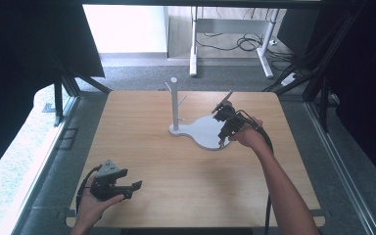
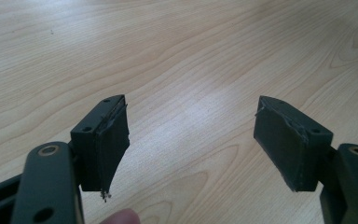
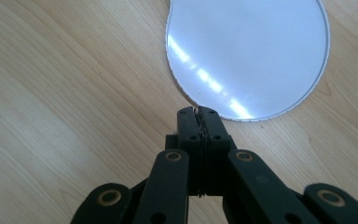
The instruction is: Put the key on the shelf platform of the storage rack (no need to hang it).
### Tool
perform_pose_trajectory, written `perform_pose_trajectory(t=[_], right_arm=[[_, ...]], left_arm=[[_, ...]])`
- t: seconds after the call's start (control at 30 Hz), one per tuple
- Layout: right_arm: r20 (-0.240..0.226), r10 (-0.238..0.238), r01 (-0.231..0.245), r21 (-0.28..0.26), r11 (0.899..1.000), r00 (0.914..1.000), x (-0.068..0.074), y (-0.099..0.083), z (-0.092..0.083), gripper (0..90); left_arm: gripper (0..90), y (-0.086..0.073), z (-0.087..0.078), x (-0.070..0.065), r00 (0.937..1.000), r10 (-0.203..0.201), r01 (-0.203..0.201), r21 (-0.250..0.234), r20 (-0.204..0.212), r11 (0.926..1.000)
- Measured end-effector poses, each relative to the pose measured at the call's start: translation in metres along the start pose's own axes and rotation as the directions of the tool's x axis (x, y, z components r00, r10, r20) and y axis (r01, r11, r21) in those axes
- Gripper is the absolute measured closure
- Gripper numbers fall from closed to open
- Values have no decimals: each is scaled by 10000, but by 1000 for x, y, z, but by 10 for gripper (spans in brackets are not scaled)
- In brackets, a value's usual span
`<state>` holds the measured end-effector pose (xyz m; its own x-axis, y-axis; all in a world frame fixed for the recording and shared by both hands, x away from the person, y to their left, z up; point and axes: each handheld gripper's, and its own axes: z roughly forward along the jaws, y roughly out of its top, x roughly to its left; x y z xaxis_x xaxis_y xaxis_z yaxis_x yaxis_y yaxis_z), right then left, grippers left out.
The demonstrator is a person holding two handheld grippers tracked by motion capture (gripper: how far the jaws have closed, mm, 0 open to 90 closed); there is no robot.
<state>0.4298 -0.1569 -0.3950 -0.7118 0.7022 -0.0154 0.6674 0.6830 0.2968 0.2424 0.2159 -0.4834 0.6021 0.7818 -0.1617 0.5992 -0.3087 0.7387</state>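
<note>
A white stand with a flat rounded base and an upright pegged post sits at the middle of the wooden table. My right gripper points down at the base's near right edge, its jaws shut with nothing between them; in the right gripper view the gripper hovers just over the rim of the white base. My left gripper rests low near the table's front left corner, open, with bare wood between its fingers.
Beyond the table's far edge stand the white legs of another desk with cables on the floor. Dark curtains and frame struts flank both sides. A fingertip shows at the bottom of the left gripper view.
</note>
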Motion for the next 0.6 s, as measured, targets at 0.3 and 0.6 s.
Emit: perform_pose_trajectory(t=[0.3, 0.6], right_arm=[[-2, 48, -48, 41, 10000, 10000, -3, 7, -1, 900], [-70, 132, -132, 17, 9999, 9999, -4, 16, 0, 900]], left_arm=[[266, 0, 0, 0, 10000, -18, 18, -6, -4, 10000], [266, 0, 0, 0, 10000, -26, 26, -3, -4, 10000]])
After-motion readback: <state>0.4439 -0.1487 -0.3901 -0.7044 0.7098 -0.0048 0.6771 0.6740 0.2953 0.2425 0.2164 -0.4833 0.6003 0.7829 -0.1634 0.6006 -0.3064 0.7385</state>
